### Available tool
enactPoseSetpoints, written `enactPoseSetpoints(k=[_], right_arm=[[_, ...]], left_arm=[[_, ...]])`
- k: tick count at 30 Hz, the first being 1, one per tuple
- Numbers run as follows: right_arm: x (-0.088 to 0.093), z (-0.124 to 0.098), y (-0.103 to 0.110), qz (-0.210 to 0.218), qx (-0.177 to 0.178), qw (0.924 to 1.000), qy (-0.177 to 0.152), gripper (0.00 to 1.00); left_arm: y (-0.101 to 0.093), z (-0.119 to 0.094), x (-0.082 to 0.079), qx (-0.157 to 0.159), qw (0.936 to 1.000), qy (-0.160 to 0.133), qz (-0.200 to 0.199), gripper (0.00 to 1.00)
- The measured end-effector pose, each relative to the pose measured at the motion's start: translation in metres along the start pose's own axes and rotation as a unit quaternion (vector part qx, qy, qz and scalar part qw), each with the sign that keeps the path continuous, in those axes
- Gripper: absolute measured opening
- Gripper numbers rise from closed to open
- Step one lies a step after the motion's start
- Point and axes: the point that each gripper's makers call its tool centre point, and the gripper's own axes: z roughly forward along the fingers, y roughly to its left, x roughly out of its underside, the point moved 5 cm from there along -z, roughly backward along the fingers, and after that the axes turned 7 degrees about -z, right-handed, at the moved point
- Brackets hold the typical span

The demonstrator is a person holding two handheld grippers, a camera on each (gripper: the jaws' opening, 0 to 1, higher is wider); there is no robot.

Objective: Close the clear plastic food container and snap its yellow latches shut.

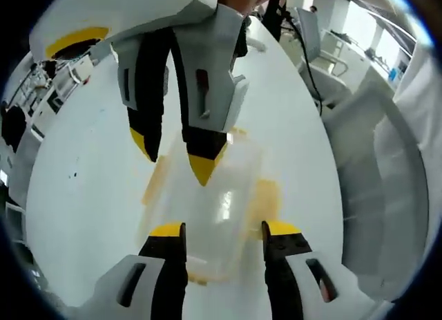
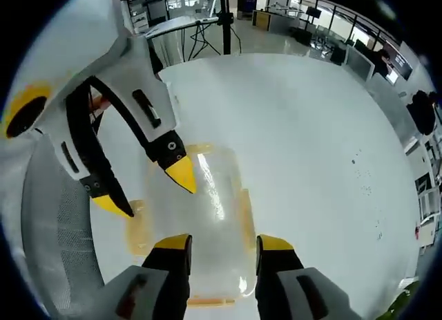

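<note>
White table (image 2: 311,161) carries the clear container (image 2: 207,209) near its middle, lid down, yellow latches (image 2: 138,227) splayed outward at its sides. Left gripper (image 1: 219,230) and right gripper (image 2: 222,242) meet over it from opposite ends, tips pointing downward, jaws parted wide, holding nothing. An office chair (image 1: 373,195) stands beside the table.

Clear plastic container (image 2: 207,216) with yellow latches (image 2: 138,227) on a white table (image 2: 311,147), right gripper (image 2: 222,245) open low over its lid, left gripper (image 2: 153,190) reaching in from the left, tips apart, one yellow tip near the lid
</note>
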Motion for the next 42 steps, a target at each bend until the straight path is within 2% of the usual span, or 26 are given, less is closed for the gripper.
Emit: enactPoseSetpoints(k=[5, 10, 13, 20, 28, 32, 33, 35, 42], right_arm=[[-0.001, 0.0, -0.003, 0.002, -0.003, 1.0, -0.002, 0.36], [-0.002, 0.002, -0.005, 0.001, -0.011, 0.9999, -0.001, 0.37], [-0.002, 0.002, -0.006, 0.003, -0.022, 0.9998, 0.0, 0.36], [-0.002, 0.004, -0.008, 0.004, -0.043, 0.9991, -0.002, 0.35], [-0.003, 0.007, -0.01, -0.016, -0.079, 0.9968, -0.005, 0.36], [-0.004, 0.008, -0.01, -0.028, -0.088, 0.9957, -0.004, 0.36], [-0.006, 0.01, -0.01, -0.031, -0.092, 0.9952, -0.013, 0.36], [-0.005, 0.011, -0.011, -0.021, -0.098, 0.9948, -0.017, 0.36], [-0.008, 0.013, -0.011, -0.036, -0.113, 0.993, 0.004, 0.34]], left_arm=[[-0.001, 0.001, -0.001, -0.008, 1.0, 0.002, 0.002, 0.42], [-0.003, 0.003, 0.001, -0.027, 0.9992, 0.005, 0.029, 0.41], [-0.002, 0.004, 0.001, -0.04, 0.9981, 0.003, 0.045, 0.4], [-0.003, 0.005, 0.002, -0.057, 0.997, 0.002, 0.053, 0.41], [-0.006, 0.009, 0.004, -0.079, 0.9941, 0.002, 0.075, 0.41], [-0.006, 0.009, 0.003, -0.087, 0.994, 0.002, 0.067, 0.41], [-0.005, 0.01, 0.003, -0.087, 0.9939, 0.003, 0.067, 0.41], [-0.006, 0.01, 0.003, -0.09, 0.9936, 0.003, 0.068, 0.4], [-0.008, 0.014, 0.005, -0.104, 0.9912, -0.01, 0.08, 0.36]])
